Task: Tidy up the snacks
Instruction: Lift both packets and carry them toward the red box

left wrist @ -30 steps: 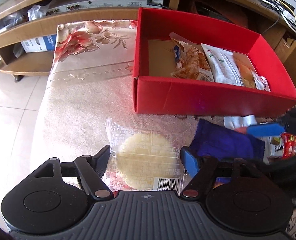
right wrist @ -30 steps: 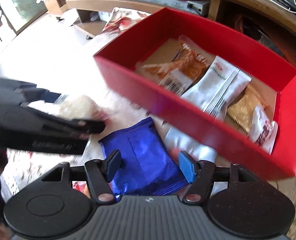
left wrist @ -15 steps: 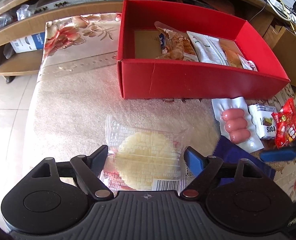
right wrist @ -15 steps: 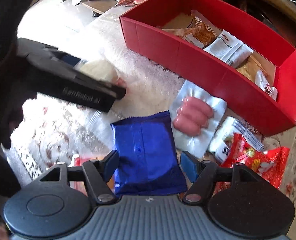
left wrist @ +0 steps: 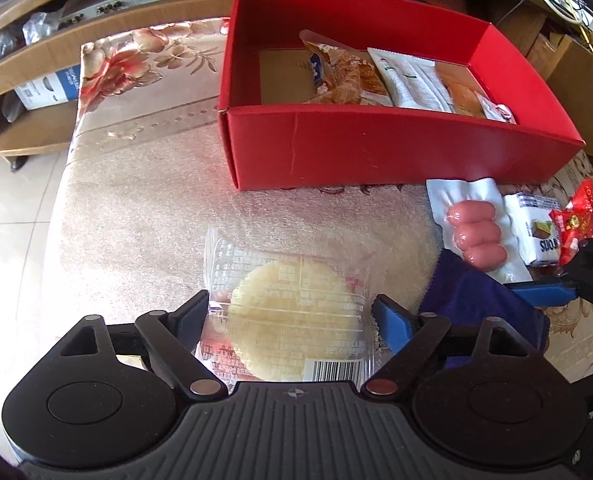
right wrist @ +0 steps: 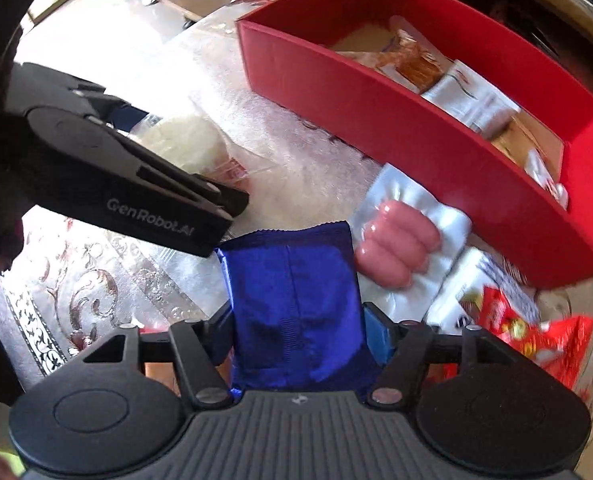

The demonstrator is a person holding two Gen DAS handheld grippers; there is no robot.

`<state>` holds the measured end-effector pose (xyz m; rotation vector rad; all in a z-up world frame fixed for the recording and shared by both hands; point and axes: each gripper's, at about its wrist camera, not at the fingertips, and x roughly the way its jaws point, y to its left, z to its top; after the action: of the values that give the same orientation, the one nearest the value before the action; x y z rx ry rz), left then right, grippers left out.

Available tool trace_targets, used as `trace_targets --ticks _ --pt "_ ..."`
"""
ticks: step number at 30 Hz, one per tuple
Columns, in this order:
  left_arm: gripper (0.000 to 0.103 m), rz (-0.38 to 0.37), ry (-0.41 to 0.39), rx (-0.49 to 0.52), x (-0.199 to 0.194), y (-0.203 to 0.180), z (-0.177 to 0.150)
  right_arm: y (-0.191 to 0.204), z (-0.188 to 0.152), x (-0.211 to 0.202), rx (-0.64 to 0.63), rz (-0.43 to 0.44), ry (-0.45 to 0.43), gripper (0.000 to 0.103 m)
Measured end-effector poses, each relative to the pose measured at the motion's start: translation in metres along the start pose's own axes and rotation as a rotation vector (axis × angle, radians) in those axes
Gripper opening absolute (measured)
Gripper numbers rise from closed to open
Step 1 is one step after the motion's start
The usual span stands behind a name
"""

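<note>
Some snacks lie in the red box (left wrist: 376, 148); before it, the right gripper (right wrist: 296, 332) has just closed on the blue packet (right wrist: 296, 300), while the left gripper (left wrist: 292, 316), just opened, stands wide around the wafer packet (left wrist: 292, 312).

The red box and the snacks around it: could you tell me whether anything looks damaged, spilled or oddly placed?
The red box has a faint vertical crease in its near wall. Its left end is bare, with packets crowded to the right. The sausage pack partly overlies the blue packet. Nothing has spilled or looks torn.

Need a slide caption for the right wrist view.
Right hand-held gripper closing on blue packet, red box beyond.
</note>
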<state>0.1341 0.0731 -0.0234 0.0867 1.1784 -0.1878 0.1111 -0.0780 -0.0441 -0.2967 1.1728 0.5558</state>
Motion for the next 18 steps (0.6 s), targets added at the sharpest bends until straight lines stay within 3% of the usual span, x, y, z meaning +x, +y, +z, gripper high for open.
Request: trace_targets --ticks 9,18 --pt "0.084 -0.017 0.001 0.045 -0.007 -0.014 -0.013 -0.012 -0.036 -0.026 0.1 -0.067 -0.027 0.06" --pt "0.09 0.007 -0.004 0.09 -0.002 -0.027 -0.02 -0.017 -0.038 -0.009 0.139 -0.106 -0.046 0.063"
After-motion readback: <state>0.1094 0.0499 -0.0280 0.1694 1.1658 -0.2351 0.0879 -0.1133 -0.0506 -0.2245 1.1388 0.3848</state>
